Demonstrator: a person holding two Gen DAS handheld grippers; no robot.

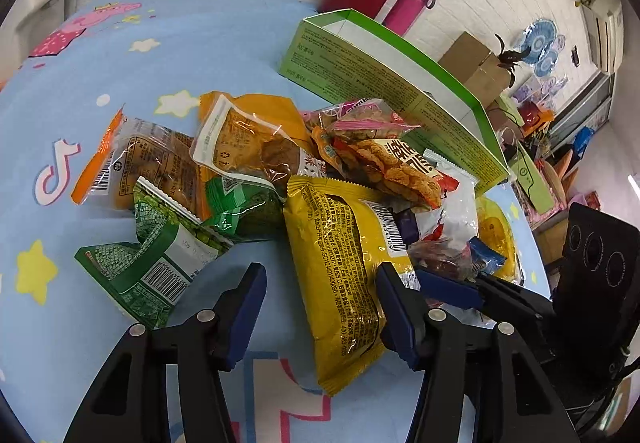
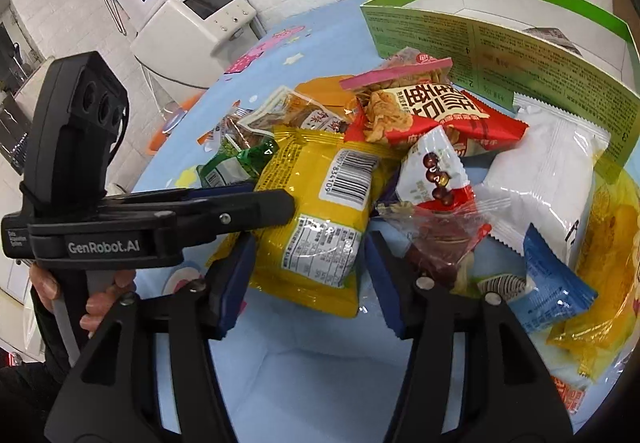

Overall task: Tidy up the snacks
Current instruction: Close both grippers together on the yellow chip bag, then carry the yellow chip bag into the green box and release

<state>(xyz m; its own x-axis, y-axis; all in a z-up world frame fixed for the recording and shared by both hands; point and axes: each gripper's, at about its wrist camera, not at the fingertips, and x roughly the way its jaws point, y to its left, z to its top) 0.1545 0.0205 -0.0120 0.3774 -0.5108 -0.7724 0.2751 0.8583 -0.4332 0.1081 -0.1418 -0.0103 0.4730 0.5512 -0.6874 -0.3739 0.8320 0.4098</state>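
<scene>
The green cardboard box (image 1: 384, 75) stands open behind the snack pile on the counter (image 1: 120, 83). The yellow snack bag (image 2: 316, 219) lies in front of the box, between the wide-open, empty fingers of the right gripper (image 2: 308, 275). The left gripper (image 1: 320, 307), marked "GenRobot.AI", is also open and empty. Its barcode reads "834109". Both grippers could collide over this bag.

Table covered by light blue cartoon-print cloth (image 1: 120, 55) with yellow and white stars. On it: loose pile of snack packets, incl. long yellow foil packet (image 1: 340, 271), green crinkled pea packet (image 1: 152, 255), clear-and-orange packet (image 1: 132, 167), white plastic packet (image 2: 548, 179). Open green-and-white cardboard box (image 1: 372, 63) stands just behind the pile.
</scene>
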